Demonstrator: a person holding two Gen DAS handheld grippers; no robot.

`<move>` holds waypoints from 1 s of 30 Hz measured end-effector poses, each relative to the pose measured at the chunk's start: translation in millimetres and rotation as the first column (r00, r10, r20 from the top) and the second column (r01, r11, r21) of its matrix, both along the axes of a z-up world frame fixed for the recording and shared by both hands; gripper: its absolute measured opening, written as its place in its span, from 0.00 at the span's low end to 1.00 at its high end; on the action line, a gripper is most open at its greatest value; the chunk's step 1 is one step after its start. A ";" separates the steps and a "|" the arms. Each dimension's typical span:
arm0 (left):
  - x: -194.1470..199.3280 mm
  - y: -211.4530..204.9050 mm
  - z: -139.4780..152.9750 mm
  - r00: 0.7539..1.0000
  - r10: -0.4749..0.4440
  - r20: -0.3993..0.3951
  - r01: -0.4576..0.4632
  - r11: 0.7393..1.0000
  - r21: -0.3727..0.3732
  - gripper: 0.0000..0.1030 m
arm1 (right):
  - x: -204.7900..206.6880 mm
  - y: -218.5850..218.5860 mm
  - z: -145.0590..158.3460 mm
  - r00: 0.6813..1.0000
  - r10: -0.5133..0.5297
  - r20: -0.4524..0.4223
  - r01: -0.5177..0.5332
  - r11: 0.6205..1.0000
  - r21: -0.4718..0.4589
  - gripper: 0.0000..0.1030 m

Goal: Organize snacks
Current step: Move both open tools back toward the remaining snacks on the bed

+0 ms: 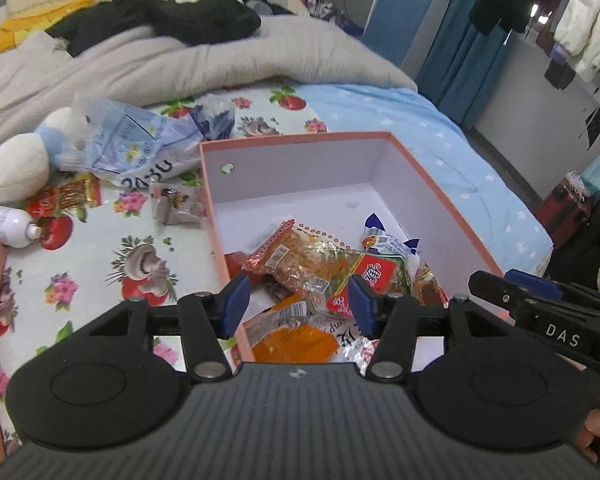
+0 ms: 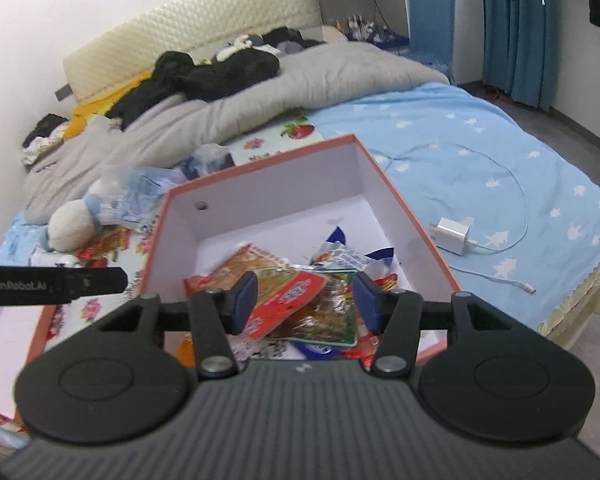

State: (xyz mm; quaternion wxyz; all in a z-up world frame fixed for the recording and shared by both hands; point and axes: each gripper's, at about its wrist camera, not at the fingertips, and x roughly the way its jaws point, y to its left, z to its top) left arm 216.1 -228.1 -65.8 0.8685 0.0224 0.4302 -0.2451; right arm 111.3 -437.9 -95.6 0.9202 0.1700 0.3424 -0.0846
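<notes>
Right gripper [image 2: 306,300], jaws apart, above snack packets [image 2: 300,292] in box [image 2: 404,200]

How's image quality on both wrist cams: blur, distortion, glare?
Left wrist: the stuffed toy and plastic bag are motion-smeared; snack packets show foil glints. Right wrist: strong fisheye bends the headboard; dark vignette in the corners; the box is sharp.

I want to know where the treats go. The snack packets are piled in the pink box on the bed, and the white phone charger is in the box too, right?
Not quite. The snack packets are piled in the pink box on the bed, but the white phone charger is not in it. The right wrist view shows it lying outside the box on the blue sheet, cable trailing beside it.
</notes>
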 end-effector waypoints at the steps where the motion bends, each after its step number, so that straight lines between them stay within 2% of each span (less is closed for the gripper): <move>1: -6.2 4.9 3.0 1.000 0.003 0.008 -0.003 1.000 -0.004 0.58 | -5.1 4.6 3.1 1.000 0.004 0.009 -0.004 1.000 -0.001 0.53; 9: -54.3 47.4 19.7 0.997 0.024 0.069 -0.021 0.999 -0.042 0.58 | -37.6 39.7 18.2 0.998 0.034 0.060 -0.034 0.999 0.000 0.53; 16: -90.9 90.1 19.1 0.992 0.071 0.109 -0.064 0.996 -0.064 0.58 | -57.8 77.2 15.5 0.993 0.088 0.083 -0.089 0.996 0.002 0.53; 25: -126.5 159.5 -4.9 0.978 0.199 0.062 -0.193 0.977 -0.089 0.58 | -73.5 130.0 6.6 0.974 0.204 0.100 -0.205 0.979 0.002 0.53; 30: -121.4 191.2 -20.0 0.967 0.254 0.031 -0.250 0.964 -0.091 0.59 | -64.0 153.8 2.3 0.965 0.245 0.093 -0.248 0.969 0.015 0.53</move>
